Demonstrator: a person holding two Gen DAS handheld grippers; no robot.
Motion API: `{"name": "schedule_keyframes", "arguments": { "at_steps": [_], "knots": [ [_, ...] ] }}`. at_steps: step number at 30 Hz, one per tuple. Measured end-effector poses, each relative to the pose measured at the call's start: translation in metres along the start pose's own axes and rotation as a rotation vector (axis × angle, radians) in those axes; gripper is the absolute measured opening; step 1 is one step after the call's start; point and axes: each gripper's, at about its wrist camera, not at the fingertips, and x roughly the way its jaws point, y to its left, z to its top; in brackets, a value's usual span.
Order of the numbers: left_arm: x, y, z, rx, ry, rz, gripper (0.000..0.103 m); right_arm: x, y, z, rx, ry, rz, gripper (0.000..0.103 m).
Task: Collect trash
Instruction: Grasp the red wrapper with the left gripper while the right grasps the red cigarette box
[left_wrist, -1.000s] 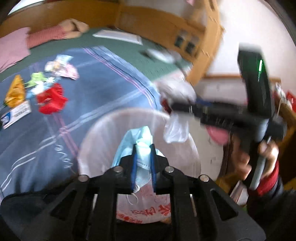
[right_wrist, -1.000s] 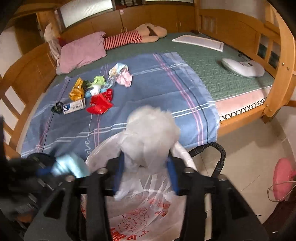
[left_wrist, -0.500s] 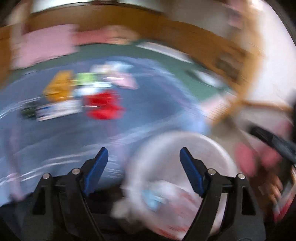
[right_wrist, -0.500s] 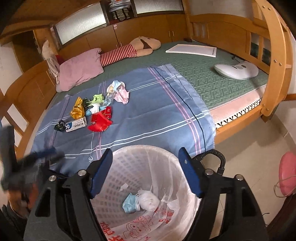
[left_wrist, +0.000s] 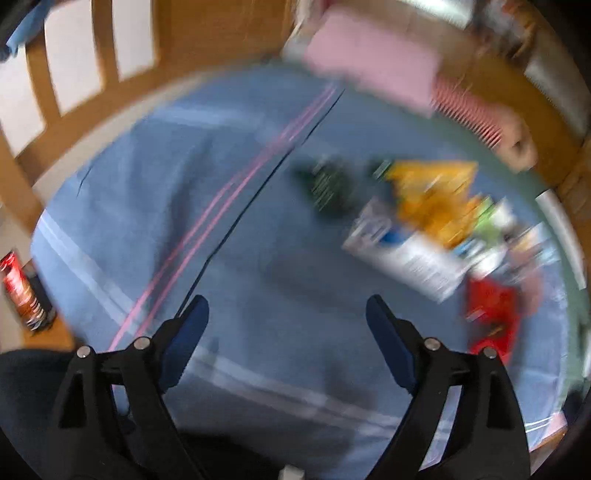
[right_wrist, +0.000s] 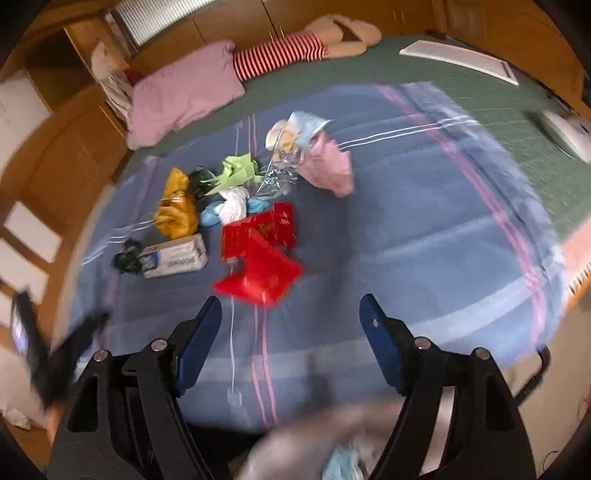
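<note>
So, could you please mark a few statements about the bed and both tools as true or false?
1. The right tool has nothing between its fingers. True.
2. The red wrapper lies on the blue blanket. True.
3. The left tool grips a blue mask. False: its jaws are opening and nothing is between them.
4. The pink pillow lies on the floor. False: it is at the head of the bed.
5. The white box sits beside the yellow wrapper. True.
</note>
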Motion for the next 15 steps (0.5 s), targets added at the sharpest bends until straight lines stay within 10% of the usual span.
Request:
{"name": "schedule_keyframes", "arguments": {
  "at_steps": [8, 11, 15],
  "knots": [
    [0.005, 0.024, 0.007, -0.156, 0.008, -0.091, 0.091, 0.125, 0.019, 0.028, 0.15, 0.213, 0.091, 0.07],
    [0.007, 0.028, 0.005, -0.173, 0.016, -0.093, 0.091, 0.116, 0.037, 0.022, 0.157, 0.26, 0.429, 0.069],
    [0.012, 0.033, 0.002, -0.187, 0.043, -0.109, 0.092, 0.08, 0.04, 0.034, 0.108, 0.143, 0.392, 0.069]
  ]
}}
